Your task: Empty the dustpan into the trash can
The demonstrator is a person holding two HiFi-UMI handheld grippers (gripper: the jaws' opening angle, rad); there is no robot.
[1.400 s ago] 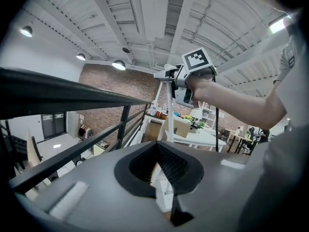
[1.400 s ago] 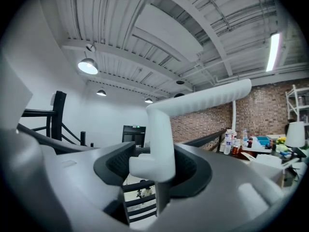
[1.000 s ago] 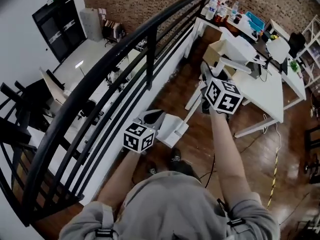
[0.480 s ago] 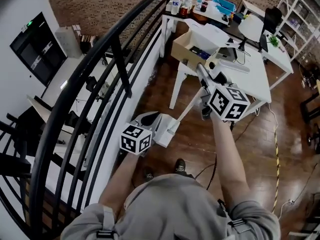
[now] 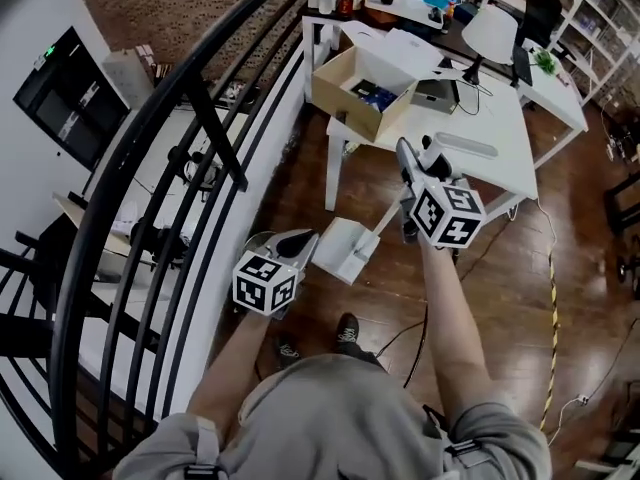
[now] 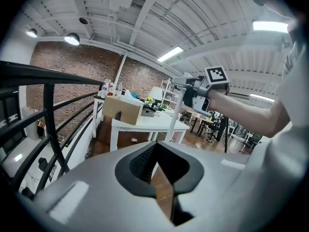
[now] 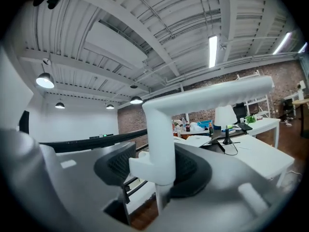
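A white long-handled dustpan point(image 5: 343, 251) hangs just above the wooden floor, in front of the person's feet. Its thin handle point(image 5: 385, 218) rises to my right gripper point(image 5: 418, 156), which is shut on it near the top. In the right gripper view the white handle point(image 7: 161, 144) stands upright between the dark pads of my right gripper point(image 7: 154, 166), and its bent top piece point(image 7: 212, 96) runs off to the right. My left gripper point(image 5: 305, 238) hovers beside the pan's left edge, jaws together with nothing between them point(image 6: 157, 161). No trash can shows in any view.
A black metal railing point(image 5: 190, 108) runs along the left, with a lower floor beyond it. Ahead stands a white table point(image 5: 480, 158) bearing an open cardboard box point(image 5: 360, 88) and a lamp point(image 5: 490, 33). Cables point(image 5: 412, 333) lie on the floor at right.
Both grippers and the dustpan have travelled along the railing. The white table and cardboard box now sit closer and further left in the head view. The right gripper's hold on the handle is unchanged.
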